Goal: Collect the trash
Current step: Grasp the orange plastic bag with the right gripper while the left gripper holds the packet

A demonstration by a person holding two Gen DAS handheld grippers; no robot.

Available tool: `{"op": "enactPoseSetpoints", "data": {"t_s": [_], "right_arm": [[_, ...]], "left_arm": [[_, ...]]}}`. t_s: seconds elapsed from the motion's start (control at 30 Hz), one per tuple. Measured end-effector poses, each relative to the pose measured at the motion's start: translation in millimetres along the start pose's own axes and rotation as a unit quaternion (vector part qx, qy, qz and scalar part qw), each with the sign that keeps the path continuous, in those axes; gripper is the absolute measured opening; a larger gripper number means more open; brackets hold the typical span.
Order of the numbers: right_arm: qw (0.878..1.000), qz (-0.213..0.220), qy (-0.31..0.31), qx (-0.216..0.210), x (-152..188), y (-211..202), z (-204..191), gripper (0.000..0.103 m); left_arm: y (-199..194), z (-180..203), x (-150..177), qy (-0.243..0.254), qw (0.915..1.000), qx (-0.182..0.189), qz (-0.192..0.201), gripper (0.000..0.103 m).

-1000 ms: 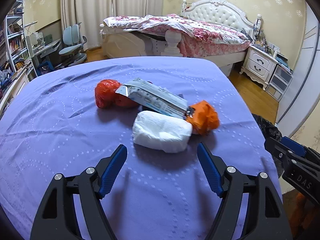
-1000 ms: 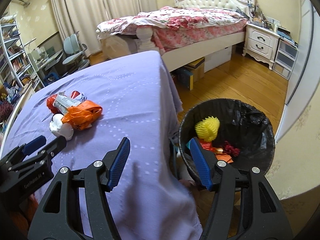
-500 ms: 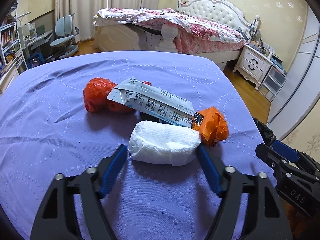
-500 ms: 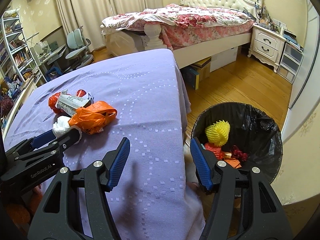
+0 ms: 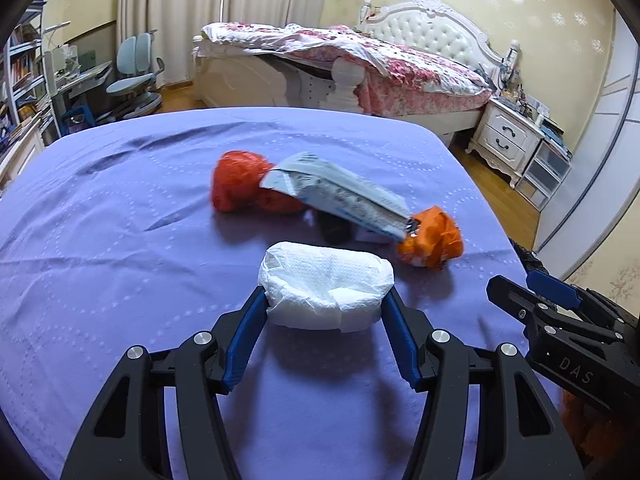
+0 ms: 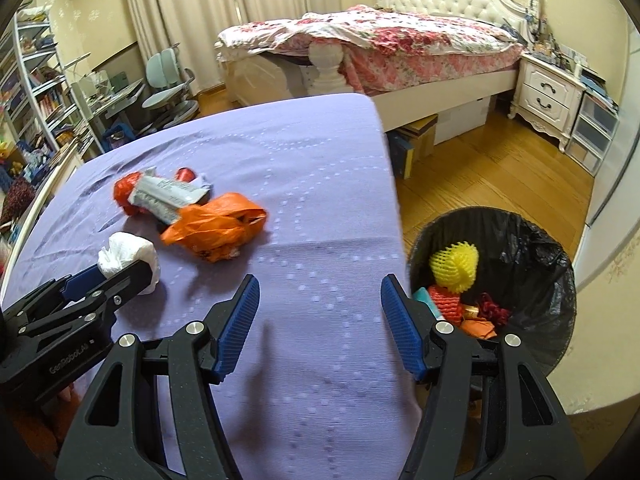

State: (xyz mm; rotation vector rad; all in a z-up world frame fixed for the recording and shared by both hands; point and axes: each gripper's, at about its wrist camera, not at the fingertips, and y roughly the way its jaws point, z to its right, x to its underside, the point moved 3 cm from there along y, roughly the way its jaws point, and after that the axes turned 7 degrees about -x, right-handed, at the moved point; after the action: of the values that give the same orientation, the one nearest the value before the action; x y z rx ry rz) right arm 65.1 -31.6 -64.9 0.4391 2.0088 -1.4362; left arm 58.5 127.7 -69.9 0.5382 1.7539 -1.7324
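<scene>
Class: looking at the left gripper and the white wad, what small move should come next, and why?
Probably finish closing the left gripper, then lift. Its jaws have just been closing and its pads flank the white wad, which sits on the purple cloth; the bin waits beside the table.

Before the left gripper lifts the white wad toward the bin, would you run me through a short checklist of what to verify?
1. White tissue wad sits between the left gripper fingers: ok.
2. Grip firm: cannot tell; the jaws have just been closing and the pads meet the wad's sides, but no squeeze shows.
3. Wad clear of the orange bag and the printed wrapper: ok, a gap shows.
4. Right gripper empty and jaws open: ok.
5. Bin has room: ok, the trash lies low inside.
6. Path to the bin clear: not ok, the right gripper hangs between wad and bin.
</scene>
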Motion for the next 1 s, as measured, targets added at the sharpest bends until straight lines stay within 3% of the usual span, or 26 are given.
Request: {"op": "enactPoseSetpoints", "data": {"t_s": [0.4, 0.73, 0.83, 1.0], "right_arm": [[0.999, -0.010, -0.043, -0.016, -14, 31, -41, 0.067], [0.999, -0.022, -0.045, -0.017, -25, 47, -53, 0.068], [0.998, -0.025, -0.052, -0.018, -24, 48, -54, 0.060], [0.998, -0.022, -0.054, -0.019, -21, 45, -55, 0.059]], "left_arm": [[2, -58, 1, -0.033, 0.9978, -0.057, -0.001, 0.058], [5, -72, 1, -0.048, 0.9972, -0.057, -0.005, 0.058], [5, -72, 2, -0.045, 0.9973, -0.057, -0.004, 0.058], [3, -72, 2, -0.042, 0.9974, -0.059, 0.000, 0.058]]}}
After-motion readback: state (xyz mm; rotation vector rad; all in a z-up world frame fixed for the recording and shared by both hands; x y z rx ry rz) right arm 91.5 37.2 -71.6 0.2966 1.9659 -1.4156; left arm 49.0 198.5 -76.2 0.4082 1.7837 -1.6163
